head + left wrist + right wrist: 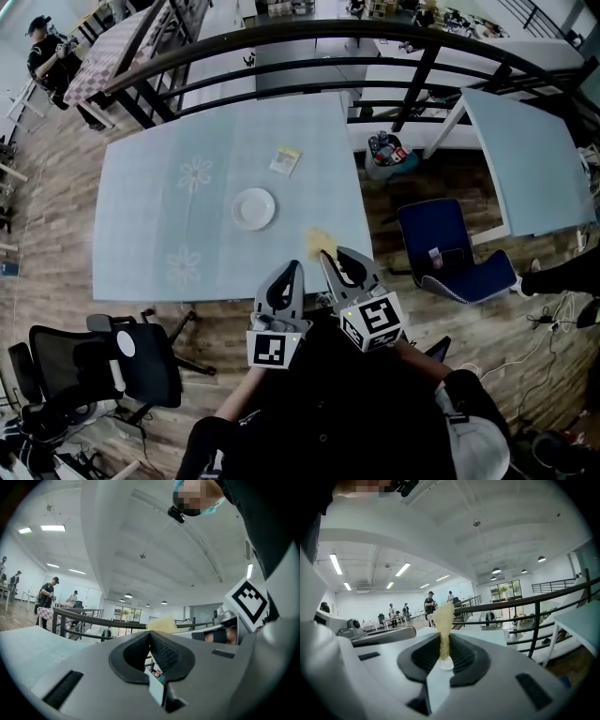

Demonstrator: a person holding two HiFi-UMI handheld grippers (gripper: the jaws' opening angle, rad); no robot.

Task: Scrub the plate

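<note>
A round white plate [254, 208] lies on the pale blue table [150, 216], ahead of both grippers. My right gripper [326, 253] [444, 641] hovers over the table's near edge, to the right of the plate, shut on a yellow scrubbing sponge [319, 241] [442, 620] that sticks out past its tips. My left gripper [296, 266] [150, 634] is beside it, near the table's front edge, with its jaws closed and nothing between them. In the left gripper view the sponge [163, 624] shows beyond the tips. Both gripper cameras look level across the room, so neither shows the plate.
A small yellow-and-white packet [285, 160] lies on the table beyond the plate. A black railing [328, 37] runs behind the table. A blue chair [448, 253] stands to the right, a black office chair [122, 361] at the lower left, and a second table [525, 159] at the far right.
</note>
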